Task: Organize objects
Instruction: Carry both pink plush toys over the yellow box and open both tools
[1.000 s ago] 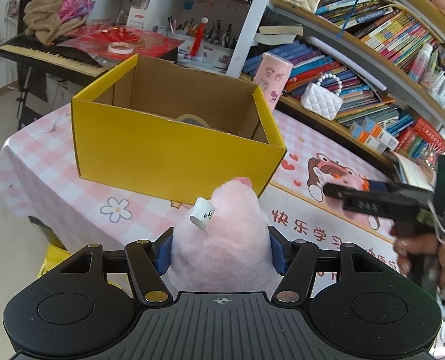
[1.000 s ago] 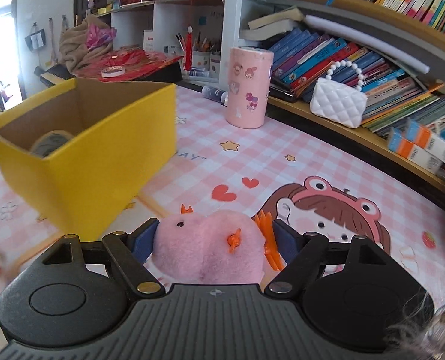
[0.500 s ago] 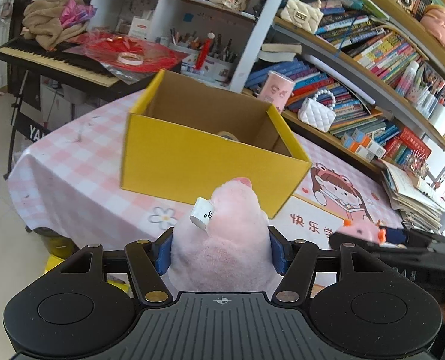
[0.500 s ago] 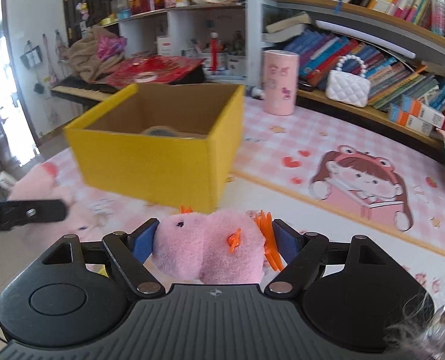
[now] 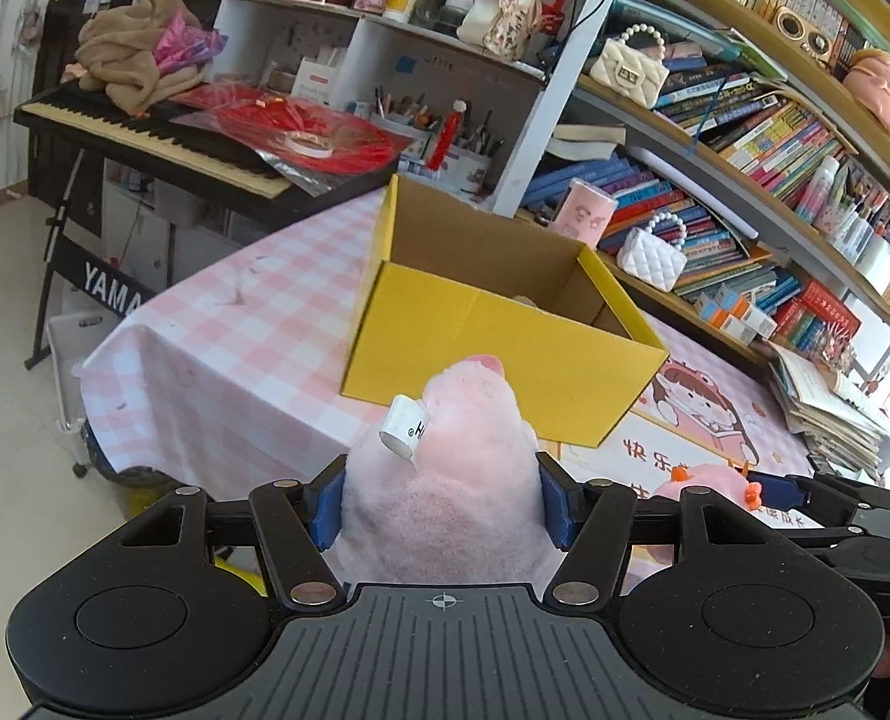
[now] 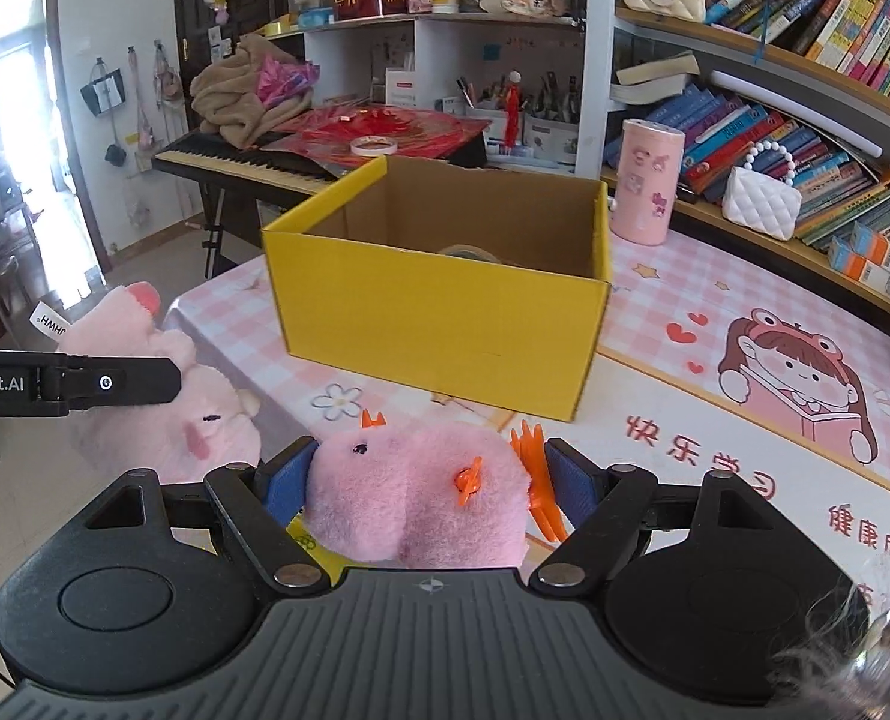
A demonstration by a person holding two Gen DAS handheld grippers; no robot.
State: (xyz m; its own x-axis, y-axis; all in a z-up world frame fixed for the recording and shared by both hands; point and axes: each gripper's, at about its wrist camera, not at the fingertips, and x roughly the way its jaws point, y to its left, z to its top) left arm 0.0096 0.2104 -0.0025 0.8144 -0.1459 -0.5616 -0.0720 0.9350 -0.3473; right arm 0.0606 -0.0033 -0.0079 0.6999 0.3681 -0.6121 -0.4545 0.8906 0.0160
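pink checked tablecloth (image 5: 222, 348) bears yellow box (image 6: 438, 312); both grippers clamp plush toys

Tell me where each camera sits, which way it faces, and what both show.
Left wrist: on the left claw, aimed down over the pink plush it grips toward the yellow box; the right claw shows at right.
Right wrist: on the right claw, gripping a pink chick, facing the box; the left claw shows at left.
Shared: box, both toys, table, shelves.
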